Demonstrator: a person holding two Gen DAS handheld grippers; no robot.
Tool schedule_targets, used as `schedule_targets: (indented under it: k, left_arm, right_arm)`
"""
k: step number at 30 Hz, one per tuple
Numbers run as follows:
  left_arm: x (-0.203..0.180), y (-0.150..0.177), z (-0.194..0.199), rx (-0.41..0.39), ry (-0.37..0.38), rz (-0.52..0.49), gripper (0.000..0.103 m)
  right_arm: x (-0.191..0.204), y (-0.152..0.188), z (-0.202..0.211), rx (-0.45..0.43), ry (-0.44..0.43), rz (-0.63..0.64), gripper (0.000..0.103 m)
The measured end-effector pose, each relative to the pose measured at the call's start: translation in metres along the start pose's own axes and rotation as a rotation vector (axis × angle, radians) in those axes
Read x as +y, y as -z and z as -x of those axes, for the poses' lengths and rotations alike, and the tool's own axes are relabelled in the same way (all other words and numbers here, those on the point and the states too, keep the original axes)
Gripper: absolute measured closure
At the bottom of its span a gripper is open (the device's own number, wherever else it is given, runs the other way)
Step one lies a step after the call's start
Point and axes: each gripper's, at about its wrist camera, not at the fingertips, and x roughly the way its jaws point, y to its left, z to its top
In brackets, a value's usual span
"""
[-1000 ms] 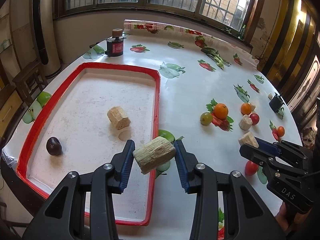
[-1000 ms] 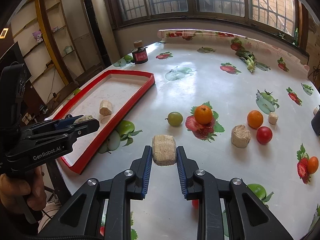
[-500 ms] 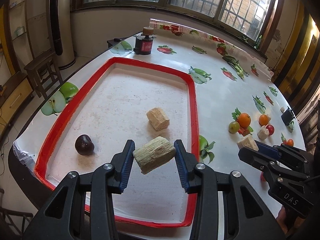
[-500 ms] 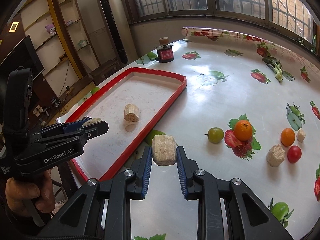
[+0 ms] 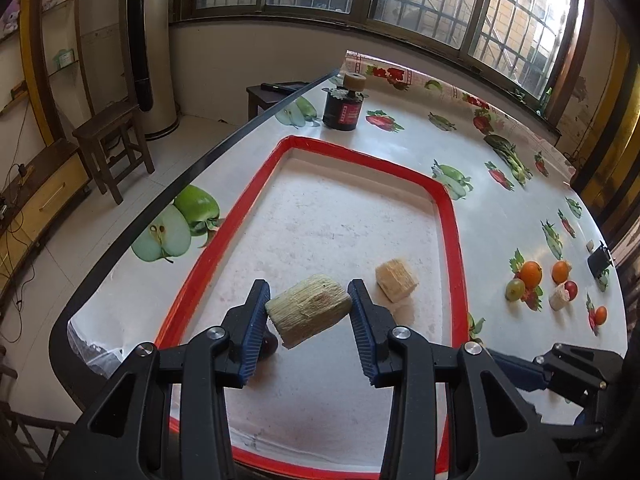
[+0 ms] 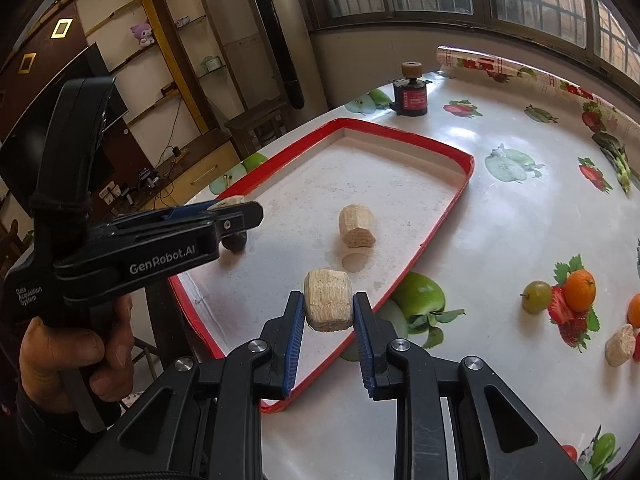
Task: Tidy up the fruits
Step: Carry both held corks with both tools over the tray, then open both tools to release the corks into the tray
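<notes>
My left gripper (image 5: 308, 312) is shut on a pale sugarcane piece (image 5: 310, 310) and holds it above the near part of the red-rimmed tray (image 5: 456, 248). My right gripper (image 6: 328, 312) is shut on a shorter sugarcane chunk (image 6: 329, 301) over the tray's near right rim (image 6: 436, 232). Another sugarcane piece (image 5: 396, 286) lies in the tray; it also shows in the right wrist view (image 6: 357, 226). A dark plum (image 6: 235, 241) lies in the tray, mostly hidden behind the left gripper (image 6: 236, 210).
On the table right of the tray lie a green grape (image 6: 536, 297), oranges (image 6: 580, 290), a red fruit (image 5: 571, 289) and a sugarcane chunk (image 6: 620, 346). A dark jar (image 5: 346, 106) stands beyond the tray's far end. The table edge (image 5: 160, 204) runs left of the tray.
Both grippers have moved left with their sugarcane pieces. The left one is now well over the tray; the right one has reached the tray's right rim.
</notes>
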Motion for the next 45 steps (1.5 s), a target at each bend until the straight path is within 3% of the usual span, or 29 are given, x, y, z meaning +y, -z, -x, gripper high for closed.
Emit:
schedule_targets:
  k: [11, 27, 45]
  left_arm:
    - [0.009, -0.018, -0.043, 0.07, -0.02, -0.008, 0.065]
    - [0.005, -0.018, -0.048, 0.085, -0.016, -0.028, 0.065]
    - [-0.002, -0.015, -0.059, 0.133, -0.026, -0.034, 0.065]
  right_arm:
    - [0.008, -0.008, -0.037, 0.063, -0.026, 0.014, 0.078]
    - [-0.045, -0.057, -0.043, -0.01, 0.062, -0.072, 0.078]
    - [-0.058, -0.064, -0.075, 0.044, 0.093, -0.07, 0.075]
